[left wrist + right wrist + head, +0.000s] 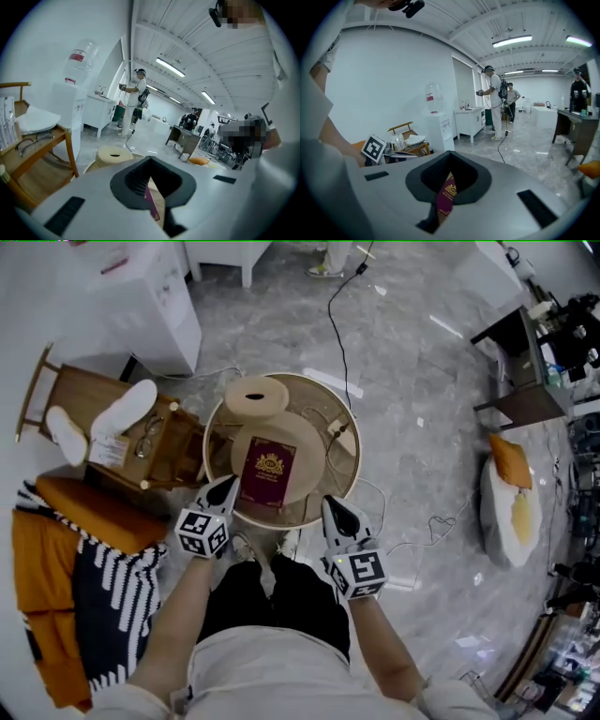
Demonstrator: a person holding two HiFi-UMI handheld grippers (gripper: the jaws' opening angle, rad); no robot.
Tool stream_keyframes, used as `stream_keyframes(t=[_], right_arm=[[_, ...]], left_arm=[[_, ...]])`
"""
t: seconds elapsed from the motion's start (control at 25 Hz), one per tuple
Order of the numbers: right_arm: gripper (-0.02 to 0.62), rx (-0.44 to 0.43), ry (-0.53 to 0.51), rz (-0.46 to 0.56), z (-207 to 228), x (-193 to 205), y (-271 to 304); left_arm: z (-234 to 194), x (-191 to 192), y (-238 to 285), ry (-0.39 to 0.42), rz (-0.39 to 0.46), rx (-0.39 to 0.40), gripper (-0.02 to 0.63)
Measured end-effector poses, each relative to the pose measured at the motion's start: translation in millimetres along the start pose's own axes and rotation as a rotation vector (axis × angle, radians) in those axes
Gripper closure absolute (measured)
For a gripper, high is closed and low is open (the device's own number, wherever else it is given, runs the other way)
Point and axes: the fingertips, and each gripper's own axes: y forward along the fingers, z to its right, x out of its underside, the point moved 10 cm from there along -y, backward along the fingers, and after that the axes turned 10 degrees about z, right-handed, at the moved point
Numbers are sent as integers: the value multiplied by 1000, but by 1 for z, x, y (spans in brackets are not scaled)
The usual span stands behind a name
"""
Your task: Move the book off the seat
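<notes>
Far left, an orange cushion (42, 559) and a black-and-white striped cloth (108, 592) lie on the floor. Behind them a wooden chair (178, 451) carrying a pair of spectacles (148, 437) stands just beside the left side of a round wicker rim (354, 442).

The left gripper (231, 486) hangs over the near-left edge of that rim, its jaws clenched together on nothing. Its tips sit just beside the book's near-left corner; whether they touch it I cannot tell. The left gripper view catches only a thin maroon sliver of cover through the notch under the pads.

The book (269, 472), maroon with a gold crest, lies flat on the pale round seat (314, 460) inside the rim, a little toward the near side and between the two grippers. A beige ring-shaped pad (256, 397) rests at the far edge, apart from the book.

The right gripper (332, 504) is over the near-right edge of the rim. Its jaws are likewise pressed together and empty, with the tips near the book's near-right corner but apart from it. The right gripper view shows the crest through the notch.

Right of the rim, grey marble floor (422, 437) spreads wide, crossed by a black cable (342, 348). A white floor cushion (497, 521) and a dark desk (520, 362) stand well apart at the far right.
</notes>
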Motion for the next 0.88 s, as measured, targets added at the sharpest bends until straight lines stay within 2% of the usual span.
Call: stream_keyframes(t=[0.2, 0.48, 0.64, 0.88], right_arm=[[574, 32, -27, 45, -1, -20, -12], [574, 40, -60, 147, -1, -61, -13], [574, 16, -82, 211, -5, -85, -14], [574, 10, -110, 257, 2, -112, -27]], left_arm=[[14, -44, -8, 126, 48, 60, 589], [28, -111, -27, 247, 169, 82, 589], [37, -146, -36, 292, 247, 84, 589], [48, -176, -53, 330, 329, 76, 589]])
